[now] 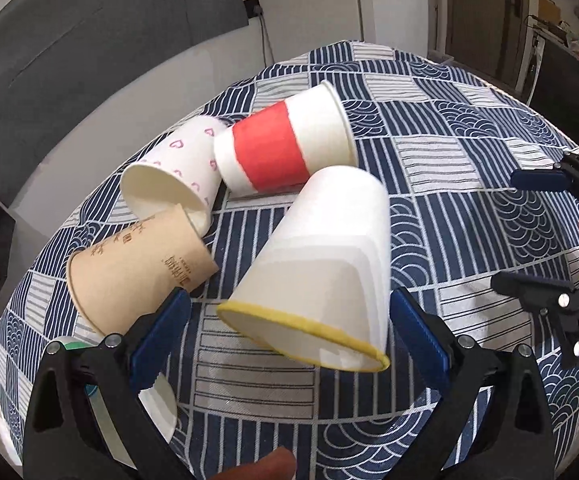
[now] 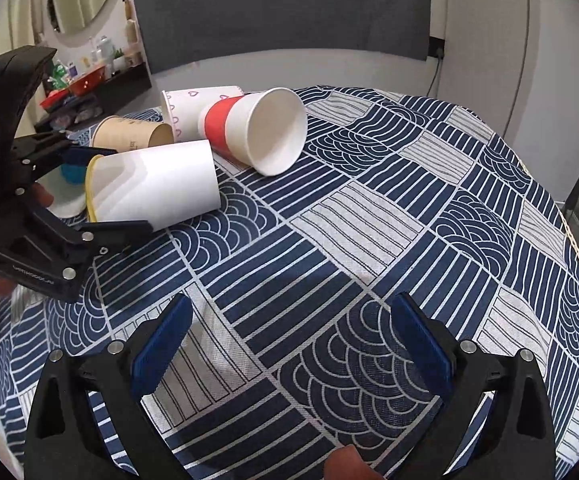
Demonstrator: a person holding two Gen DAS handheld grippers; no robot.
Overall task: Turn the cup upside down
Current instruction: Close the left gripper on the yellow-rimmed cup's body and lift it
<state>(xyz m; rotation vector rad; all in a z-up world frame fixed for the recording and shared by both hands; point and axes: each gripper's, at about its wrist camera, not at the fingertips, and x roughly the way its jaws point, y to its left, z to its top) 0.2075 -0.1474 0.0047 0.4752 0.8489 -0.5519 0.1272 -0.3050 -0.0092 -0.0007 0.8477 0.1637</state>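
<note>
A white paper cup with a yellow rim (image 1: 321, 264) lies on its side on the blue patterned tablecloth (image 1: 469, 184), its mouth toward my left gripper (image 1: 289, 340). The left gripper is open, its blue pads either side of the rim and not touching it. The same cup shows in the right wrist view (image 2: 157, 184), with the left gripper (image 2: 89, 188) around its mouth end. My right gripper (image 2: 289, 344) is open and empty above bare cloth, and shows at the right edge of the left wrist view (image 1: 529, 232).
Three more cups lie on their sides behind: a red-banded one (image 1: 281, 148), a heart-printed one (image 1: 177, 168) and a brown one (image 1: 137, 268). A further white cup (image 1: 157, 404) sits under the left finger. The table edge curves along the right (image 2: 569, 240).
</note>
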